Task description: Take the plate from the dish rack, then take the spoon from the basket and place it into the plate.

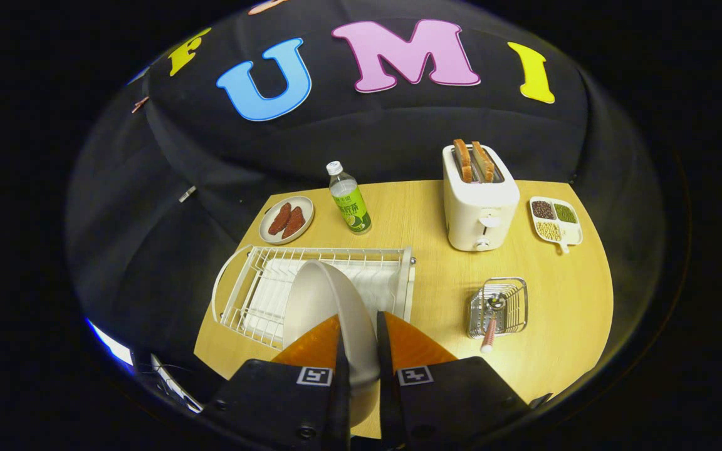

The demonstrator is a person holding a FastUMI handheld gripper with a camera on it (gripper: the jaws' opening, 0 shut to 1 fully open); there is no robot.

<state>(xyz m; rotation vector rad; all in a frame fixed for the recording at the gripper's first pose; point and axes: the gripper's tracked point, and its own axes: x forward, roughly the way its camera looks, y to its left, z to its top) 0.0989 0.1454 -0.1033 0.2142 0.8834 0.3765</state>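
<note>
My gripper point(358, 351) is shut on the rim of a pale grey plate point(323, 300), which stands on edge between the fingers. The plate hangs over the near right part of the white wire dish rack point(254, 275); whether it still touches the rack I cannot tell. To the right of the rack sits a small wire basket point(511, 294). In it lies a spoon point(492, 319) with a metal bowl and a pink handle that sticks out toward me over the basket's near edge.
On the wooden table point(561, 326), beyond the rack, stand a small plate of sausages point(286, 220) and a green-labelled bottle point(348, 199). A white toaster point(479, 200) with two toast slices and a divided dish of beans point(555, 220) sit at the far right.
</note>
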